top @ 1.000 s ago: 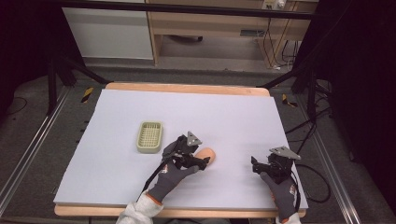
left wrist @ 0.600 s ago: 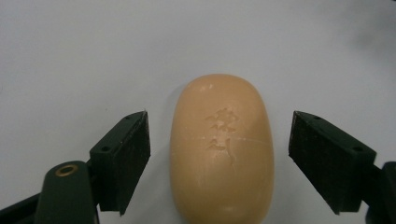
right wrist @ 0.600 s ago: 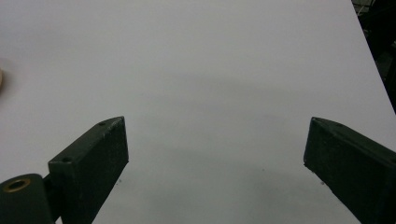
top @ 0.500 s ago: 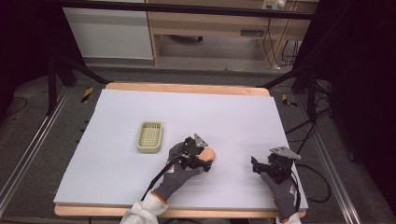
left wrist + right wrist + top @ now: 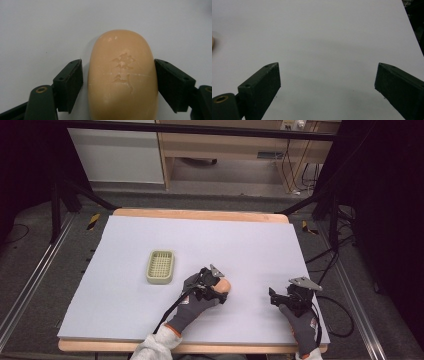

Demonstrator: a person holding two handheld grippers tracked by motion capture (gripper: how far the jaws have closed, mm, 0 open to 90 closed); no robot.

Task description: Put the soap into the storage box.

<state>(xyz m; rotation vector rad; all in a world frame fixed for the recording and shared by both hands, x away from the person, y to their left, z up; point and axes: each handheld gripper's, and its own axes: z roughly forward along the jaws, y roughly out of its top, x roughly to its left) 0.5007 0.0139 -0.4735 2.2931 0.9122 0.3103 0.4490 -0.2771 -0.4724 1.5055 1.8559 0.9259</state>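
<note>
Soap (image 5: 122,75), a peach-coloured oval bar with characters pressed into its top, lies flat on the desk (image 5: 250,245) between the two black jaws of the left hand-held gripper (image 5: 118,85). In the left gripper view the right jaw looks to be against the bar's side, while a thin sliver of desk shows between the left jaw and the bar, so the jaws bracket the soap without clamping it; the angle is too close to be sure of contact on the right. From the high view the soap (image 5: 223,286) sits near the middle of the desk's front half, partly covered by the left hand-held gripper (image 5: 212,285) and the gloved hand behind it.

A pale green tray (image 5: 160,266) with a slotted floor stands to the left of the soap, near but apart from it.

The right hand-held gripper (image 5: 274,298) rests low over the desk near the front right, well apart from the soap. In the right gripper view its jaws (image 5: 327,85) stand wide apart with bare desk between them, holding nothing. A small edge of the soap (image 5: 212,41) shows at that view's left border.
</note>
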